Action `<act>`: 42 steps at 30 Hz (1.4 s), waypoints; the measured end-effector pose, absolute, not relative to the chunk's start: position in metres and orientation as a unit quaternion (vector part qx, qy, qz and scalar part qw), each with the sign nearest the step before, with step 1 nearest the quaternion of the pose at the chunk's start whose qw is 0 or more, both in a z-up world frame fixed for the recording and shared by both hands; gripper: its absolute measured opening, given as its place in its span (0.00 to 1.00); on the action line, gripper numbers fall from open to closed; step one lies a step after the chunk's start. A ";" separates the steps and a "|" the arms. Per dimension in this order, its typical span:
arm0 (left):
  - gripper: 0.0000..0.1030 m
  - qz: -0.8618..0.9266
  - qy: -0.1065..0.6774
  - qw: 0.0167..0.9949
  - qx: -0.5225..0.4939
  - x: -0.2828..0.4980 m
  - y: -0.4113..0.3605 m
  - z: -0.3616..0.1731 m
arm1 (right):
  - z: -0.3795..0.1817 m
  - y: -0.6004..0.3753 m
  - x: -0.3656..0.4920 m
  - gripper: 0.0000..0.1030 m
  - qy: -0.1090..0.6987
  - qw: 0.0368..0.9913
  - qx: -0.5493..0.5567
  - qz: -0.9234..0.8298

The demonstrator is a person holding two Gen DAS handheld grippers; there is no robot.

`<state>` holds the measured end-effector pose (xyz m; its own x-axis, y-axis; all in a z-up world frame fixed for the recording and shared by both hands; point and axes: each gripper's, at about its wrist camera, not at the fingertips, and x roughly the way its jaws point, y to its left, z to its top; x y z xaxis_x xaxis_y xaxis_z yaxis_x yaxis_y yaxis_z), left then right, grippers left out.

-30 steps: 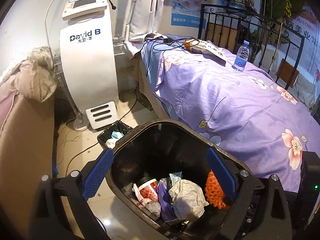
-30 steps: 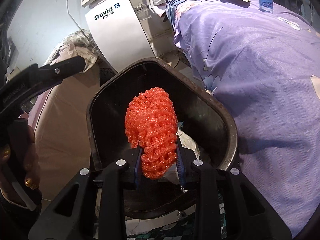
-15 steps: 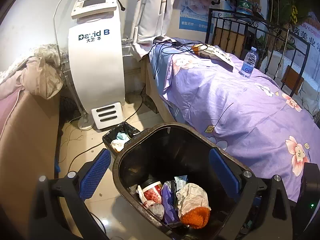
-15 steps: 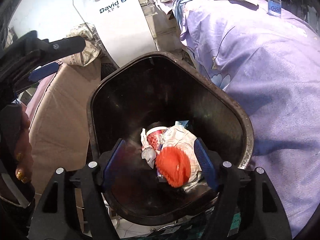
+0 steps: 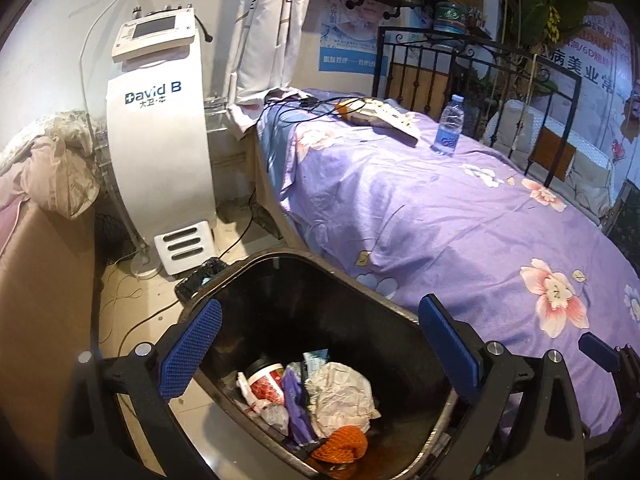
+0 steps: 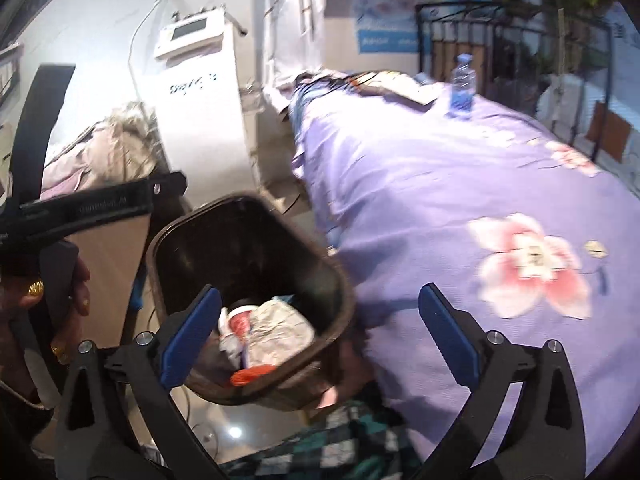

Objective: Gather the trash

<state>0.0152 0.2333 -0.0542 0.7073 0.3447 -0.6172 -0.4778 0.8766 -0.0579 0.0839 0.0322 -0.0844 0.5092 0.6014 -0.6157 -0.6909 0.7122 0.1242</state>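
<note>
Left wrist view: the left gripper (image 5: 320,354) stands with its blue-padded jaws spread wide and nothing between them, hovering over the rim of the dark, rounded plastic trash bin (image 5: 372,296). The orange foam fruit net (image 5: 342,446) lies at the bottom of the bin, below the gripper and towards the near wall, beside a crumpled white paper wad (image 5: 340,394) and a red-and-white paper cup (image 5: 266,380). The risk here, as a judgement: the bin sits tilted and close against the purple flowered bedsheet (image 5: 440,220), so a careless knock from either gripper could tip it and spill the collected litter.

Right wrist view: the right gripper (image 6: 320,334) is opening, its jaws wide apart and empty; the picture is blurred. The net lies in the bin, low and left of the gripper's middle. A clear plastic water bottle (image 6: 462,86) stands well apart at the far end of the bed; reaching for it in haste could topple it or snag the cables nearby.
</note>
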 end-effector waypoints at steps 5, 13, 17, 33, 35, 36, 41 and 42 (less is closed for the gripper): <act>0.94 0.170 0.279 0.940 -0.098 0.012 0.186 -0.039 | -0.062 -0.015 0.078 0.95 0.293 0.905 -0.060 0.303; 0.94 0.146 0.247 0.956 -0.067 -0.003 0.132 -0.024 | -0.032 -0.075 0.060 0.95 0.257 0.940 -0.019 0.222; 0.94 0.147 0.232 0.960 -0.051 -0.012 0.115 -0.023 | -0.021 -0.098 0.041 0.95 0.233 0.953 -0.001 0.195; 0.94 0.144 0.188 0.971 -0.027 -0.032 0.088 -0.017 | -0.007 -0.125 0.001 0.95 0.176 0.972 0.006 0.154; 0.94 0.146 0.188 0.971 -0.024 -0.032 0.087 -0.017 | -0.006 -0.126 0.000 0.95 0.176 0.972 0.008 0.155; 0.94 0.146 0.188 0.971 -0.024 -0.031 0.086 -0.017 | -0.007 -0.126 0.000 0.95 0.176 0.972 0.009 0.156; 0.94 0.148 0.187 0.971 -0.023 -0.032 0.085 -0.016 | -0.006 -0.127 -0.001 0.95 0.177 0.971 0.013 0.157; 0.94 0.147 0.186 0.971 -0.024 -0.032 0.085 -0.016 | -0.006 -0.127 -0.002 0.95 0.177 0.972 0.014 0.157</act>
